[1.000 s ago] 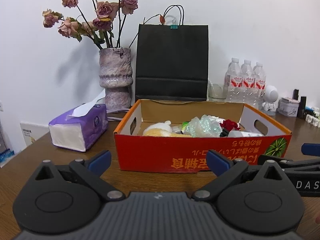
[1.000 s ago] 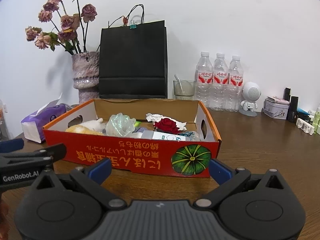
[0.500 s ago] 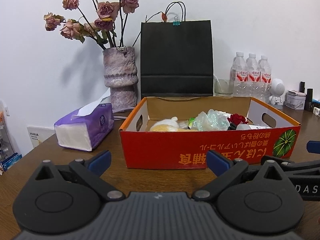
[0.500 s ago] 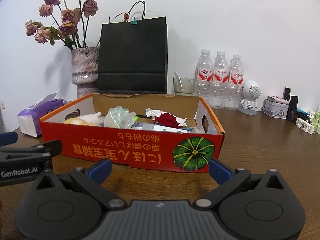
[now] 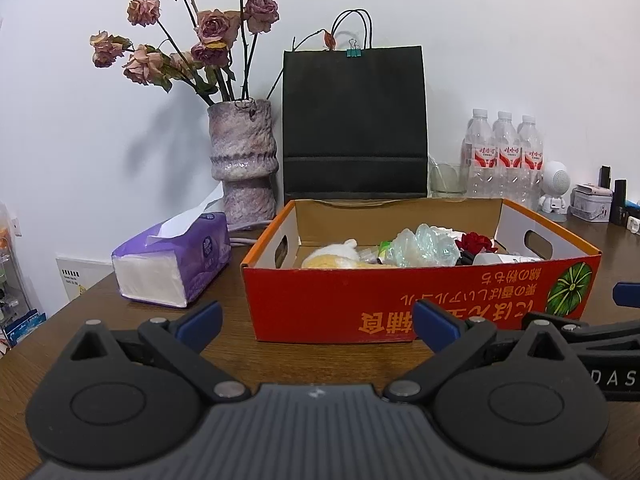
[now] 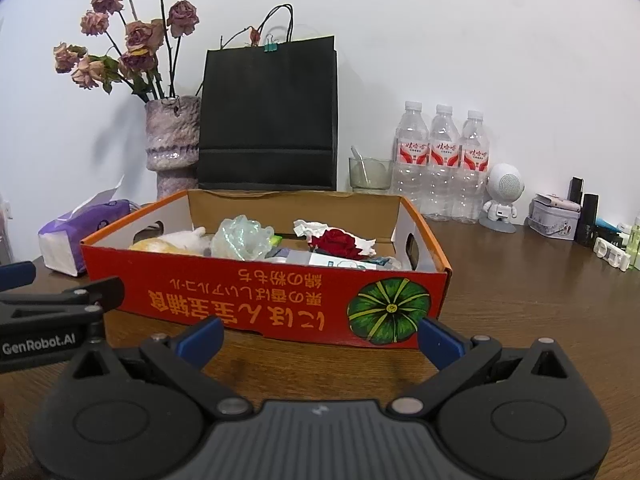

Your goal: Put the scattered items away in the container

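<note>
Both claws, left (image 5: 316,314) & right (image 6: 320,330), wide, empty, low-frame before box (image 6: 264,300); items inside, so tidying prob. done.

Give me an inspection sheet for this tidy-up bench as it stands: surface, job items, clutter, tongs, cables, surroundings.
Surface: brown wooden table; nothing loose seen on its near part.
Job's things: red cardboard box holds a crumpled clear bag, a red rose, a pale plush toy and small packets.
Clutter: purple tissue pack, vase of dried roses, black paper bag, three water bottles, glass cup, white toy robot, tin and cosmetics at the far right.
Grippers: left tongs open, holding nothing; right tongs open, holding nothing; both short of the box.
Cables: pale cord behind the box.
Surroundings: white wall.
</note>
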`<state>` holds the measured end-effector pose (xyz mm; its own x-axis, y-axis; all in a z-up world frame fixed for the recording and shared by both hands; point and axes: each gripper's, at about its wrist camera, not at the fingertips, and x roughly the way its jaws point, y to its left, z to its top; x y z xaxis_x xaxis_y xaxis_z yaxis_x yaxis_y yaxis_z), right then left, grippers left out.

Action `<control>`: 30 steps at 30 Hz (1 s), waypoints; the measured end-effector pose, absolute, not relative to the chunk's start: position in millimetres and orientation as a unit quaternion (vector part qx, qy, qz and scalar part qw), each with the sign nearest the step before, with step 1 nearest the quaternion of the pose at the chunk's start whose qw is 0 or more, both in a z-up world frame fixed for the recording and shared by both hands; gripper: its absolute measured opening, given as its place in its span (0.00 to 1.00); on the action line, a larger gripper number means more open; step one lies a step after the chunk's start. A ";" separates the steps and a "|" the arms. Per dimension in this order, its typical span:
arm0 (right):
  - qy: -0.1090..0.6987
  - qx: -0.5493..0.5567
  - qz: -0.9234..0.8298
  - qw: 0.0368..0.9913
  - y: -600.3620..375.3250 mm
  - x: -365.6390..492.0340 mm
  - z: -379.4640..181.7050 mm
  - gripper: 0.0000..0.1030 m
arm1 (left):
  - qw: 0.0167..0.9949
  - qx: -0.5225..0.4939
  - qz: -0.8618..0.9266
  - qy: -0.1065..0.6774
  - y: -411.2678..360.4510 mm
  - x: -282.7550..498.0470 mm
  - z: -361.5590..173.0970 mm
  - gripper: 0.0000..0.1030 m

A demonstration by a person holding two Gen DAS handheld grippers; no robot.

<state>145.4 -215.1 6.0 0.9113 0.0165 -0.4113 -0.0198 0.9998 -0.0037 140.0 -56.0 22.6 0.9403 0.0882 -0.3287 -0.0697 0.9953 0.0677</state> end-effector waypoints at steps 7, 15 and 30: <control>0.208 -0.003 0.009 0.978 -214.9 145.2 6.3 1.00 | 0.986 0.030 0.039 0.160 -56.1 138.6 23.6 1.00; 0.207 -0.004 0.005 0.978 -214.2 145.2 5.3 1.00 | 0.986 0.038 0.044 0.159 -57.0 138.5 23.0 1.00; 0.210 -0.004 0.006 0.978 -214.7 145.3 5.8 1.00 | 0.985 0.042 0.046 0.160 -57.2 137.9 22.6 1.00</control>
